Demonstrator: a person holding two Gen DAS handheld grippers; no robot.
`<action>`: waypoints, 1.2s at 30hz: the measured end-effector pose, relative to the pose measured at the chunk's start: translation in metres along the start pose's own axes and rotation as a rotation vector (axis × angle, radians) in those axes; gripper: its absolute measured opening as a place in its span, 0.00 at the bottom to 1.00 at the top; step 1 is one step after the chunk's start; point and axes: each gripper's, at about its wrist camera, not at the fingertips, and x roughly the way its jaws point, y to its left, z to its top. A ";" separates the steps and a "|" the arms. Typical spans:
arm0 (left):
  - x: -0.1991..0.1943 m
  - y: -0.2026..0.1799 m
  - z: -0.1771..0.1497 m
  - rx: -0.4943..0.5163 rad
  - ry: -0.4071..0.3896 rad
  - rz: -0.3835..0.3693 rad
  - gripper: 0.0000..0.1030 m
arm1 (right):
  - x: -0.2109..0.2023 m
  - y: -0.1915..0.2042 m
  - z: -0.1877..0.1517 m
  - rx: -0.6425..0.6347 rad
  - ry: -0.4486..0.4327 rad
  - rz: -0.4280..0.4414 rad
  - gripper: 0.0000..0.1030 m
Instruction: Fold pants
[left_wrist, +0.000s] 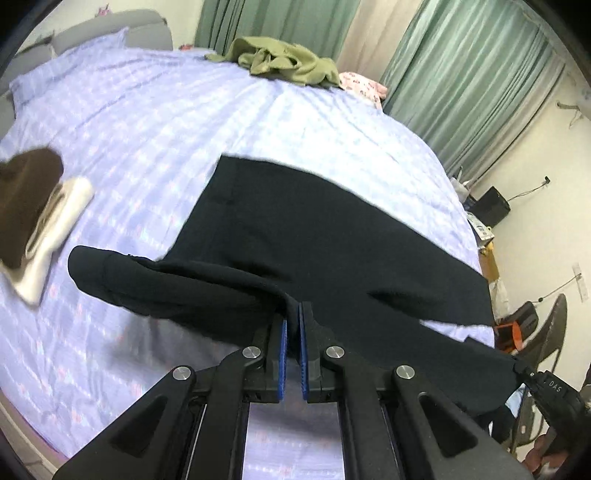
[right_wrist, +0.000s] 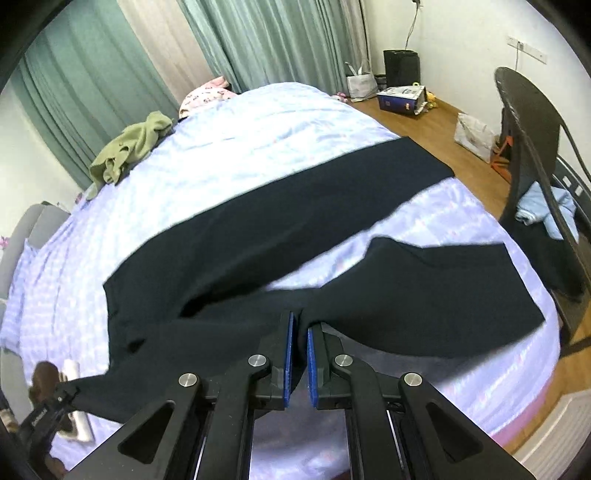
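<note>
On the bed (left_wrist: 155, 122), w/ its pale lilac checked sheet, your black pants (left_wrist: 314, 229) lie spread across the middle, far leg flat on the sheet and stretching toward the bed's foot edge. Your left gripper (left_wrist: 293, 314) has its blue pads nearly together, pinching a bunched fold of the pants fabric; the cloth drapes from that pinch and hangs off to the left, clear of the sheet. Your right gripper (right_wrist: 300, 325) is likewise clamped narrow on the fabric, near leg sagging from it to the right w/ a shadow under it. Both views are a bit blurred. Olive garment (left_wrist: 280, 61) sits crumpled near the far edge, pink patterned cloth (left_wrist: 364, 86) just beside it. Brown & cream folded stack (left_wrist: 33, 218) lies well apart, left of the pants. Dark chair (right_wrist: 532, 147) w/ blue cloth (right_wrist: 550, 210) stands beside the bed.
</note>
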 end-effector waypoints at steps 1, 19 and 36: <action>0.002 -0.004 0.006 -0.001 -0.005 0.005 0.07 | 0.006 0.002 0.010 0.000 -0.001 0.006 0.07; 0.160 -0.054 0.155 0.009 -0.058 0.159 0.07 | 0.187 0.082 0.169 -0.189 0.055 0.090 0.07; 0.236 -0.116 0.191 0.165 -0.009 0.206 0.64 | 0.274 0.084 0.216 -0.205 0.260 0.208 0.61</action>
